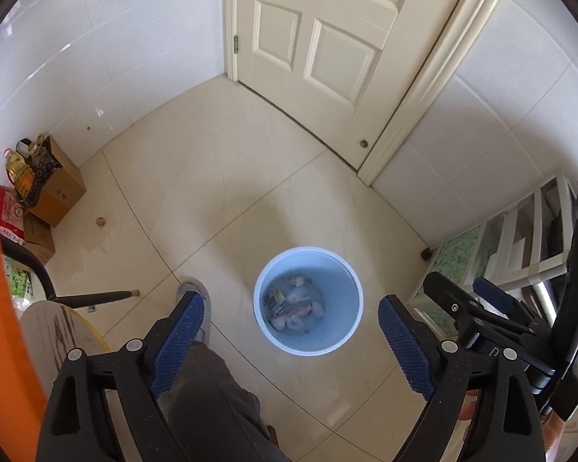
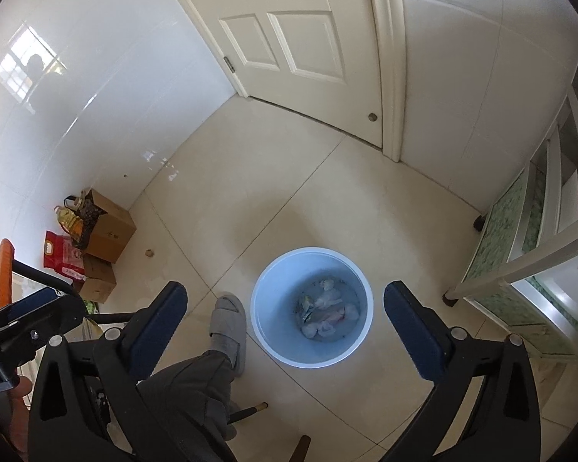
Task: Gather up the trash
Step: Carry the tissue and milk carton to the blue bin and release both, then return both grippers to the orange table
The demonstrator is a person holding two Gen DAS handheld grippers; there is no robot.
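Held both claws above white bin [image 1: 308, 300] on floor, aimed down for clean drop. Left claw [image 1: 291, 342] spread wide, empty; right claw [image 2: 285, 331] likewise released. Trash [image 2: 325, 313] lay at bin bottom.

Both views were bright with soft daylight, sharp at center, no motion blur. Right wrist view caught a window reflection [image 2: 27, 63] glaring on the glossy wall [image 2: 96, 123] at 10 o'clock; the floor [image 2: 289, 200] carried only faint soft shadows. Heavy fisheye bending and black vignette corners ringed both frames, edges slightly smeared.
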